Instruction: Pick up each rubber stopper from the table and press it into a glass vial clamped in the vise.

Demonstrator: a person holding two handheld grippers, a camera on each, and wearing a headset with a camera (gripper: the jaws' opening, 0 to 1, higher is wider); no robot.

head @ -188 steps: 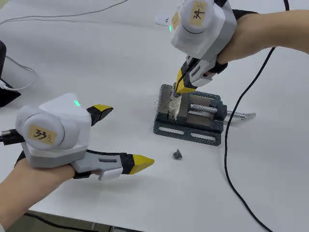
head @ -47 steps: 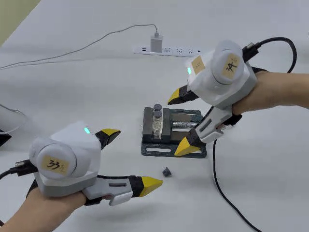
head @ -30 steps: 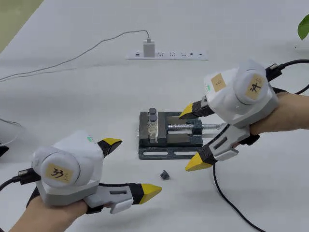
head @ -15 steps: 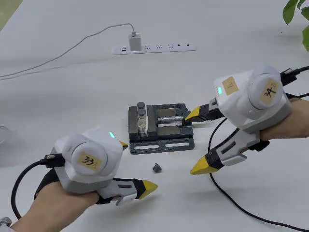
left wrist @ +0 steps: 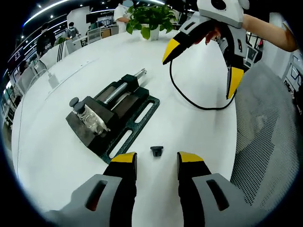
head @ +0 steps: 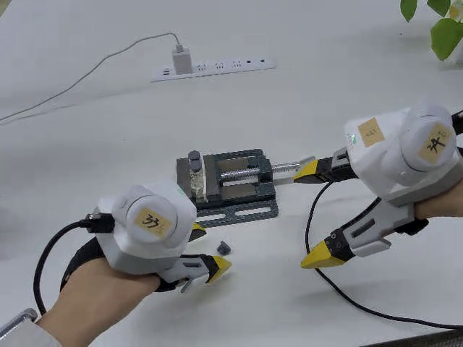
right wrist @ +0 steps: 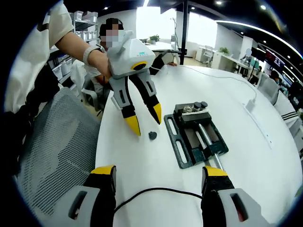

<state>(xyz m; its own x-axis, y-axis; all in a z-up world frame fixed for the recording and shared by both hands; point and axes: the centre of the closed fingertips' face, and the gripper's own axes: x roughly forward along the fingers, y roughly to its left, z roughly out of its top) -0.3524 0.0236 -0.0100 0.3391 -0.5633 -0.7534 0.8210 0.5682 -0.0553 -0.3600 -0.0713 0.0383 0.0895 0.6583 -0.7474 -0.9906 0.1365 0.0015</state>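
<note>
A small dark rubber stopper [head: 223,248] lies on the white table in front of the grey vise [head: 242,189]. The vise clamps glass vials [head: 195,179] with two dark stoppers on top. My left gripper [head: 210,249] is open and low over the table. In the left gripper view the stopper [left wrist: 156,151] lies just beyond the gap between its yellow fingertips [left wrist: 124,158]. My right gripper [head: 311,215] stands wide open to the right of the vise, holding nothing. In the right gripper view the left gripper [right wrist: 144,120] hovers beside the stopper [right wrist: 152,135].
A white power strip [head: 213,69] with a charger and a cable lies at the back. A black cable [head: 312,217] curls on the table under the right gripper. Plant leaves [head: 441,29] are at the top right. A mesh chair [left wrist: 265,142] stands off the table's edge.
The right gripper has left the vial in the vise and drawn back to the right, open. The left gripper has moved in towards the loose stopper. The head camera has shifted.
</note>
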